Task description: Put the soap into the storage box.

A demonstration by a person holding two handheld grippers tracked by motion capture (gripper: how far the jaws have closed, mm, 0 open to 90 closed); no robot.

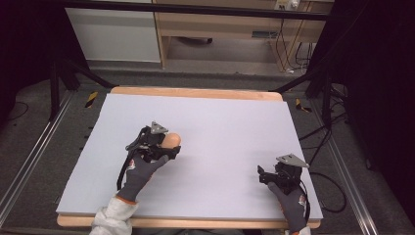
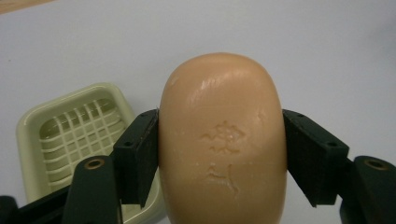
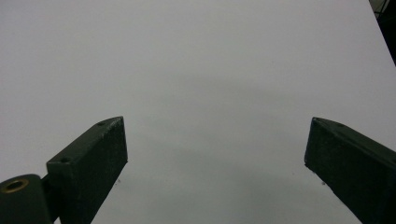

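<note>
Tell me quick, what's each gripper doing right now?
Left gripper: closed on the soap bar.
Right gripper: open, holding nothing.

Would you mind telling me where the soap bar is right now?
The soap bar is clamped in the left tool, left of the table's centre in the high view, with the soap dish just beside it.

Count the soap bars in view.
1: the soap bar is clamped in the left gripper, beside the soap dish. Others may be hidden.
</note>
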